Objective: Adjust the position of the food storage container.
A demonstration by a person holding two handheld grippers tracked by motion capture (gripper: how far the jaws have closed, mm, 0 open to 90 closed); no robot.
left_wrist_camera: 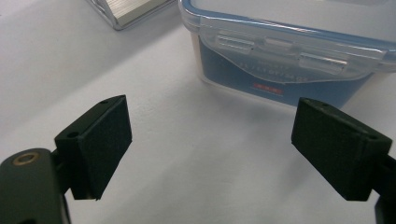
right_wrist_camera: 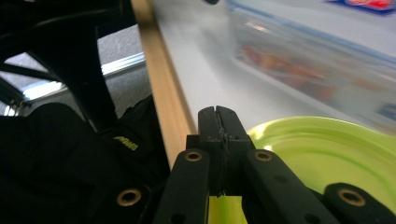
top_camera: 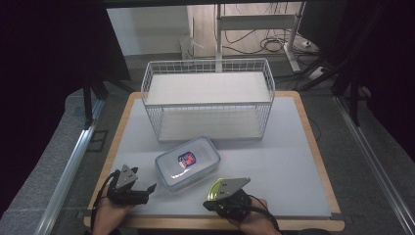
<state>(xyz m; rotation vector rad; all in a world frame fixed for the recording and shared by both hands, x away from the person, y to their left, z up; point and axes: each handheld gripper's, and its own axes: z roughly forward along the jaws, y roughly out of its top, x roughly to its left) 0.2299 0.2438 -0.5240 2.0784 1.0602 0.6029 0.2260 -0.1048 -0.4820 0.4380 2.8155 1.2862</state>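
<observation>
A clear plastic box (top_camera: pixel 187 163) with a blue-rimmed snap lid and a red-and-blue label lies at the front middle of the table. My left gripper (top_camera: pixel 149 190) rests to its left. Its jaws stand wide open (left_wrist_camera: pixel 215 149) with nothing between them, and the box's clasp side (left_wrist_camera: pixel 280 60) is just ahead. My right gripper (top_camera: pixel 210 198) is near the front edge, below and right of the box. Its jaws are pressed together (right_wrist_camera: pixel 218 116) on the rim of a lime-green plate (right_wrist_camera: pixel 327 154), which also shows beside the gripper (top_camera: pixel 214 187). The box (right_wrist_camera: pixel 317 60) is blurred beyond it.
A white wire basket (top_camera: pixel 208 98) with two levels stands at the back of the grey table top (top_camera: pixel 293 161). The table's wooden front edge (right_wrist_camera: pixel 163 102) runs close by the right gripper. Cables and table legs lie on the floor behind.
</observation>
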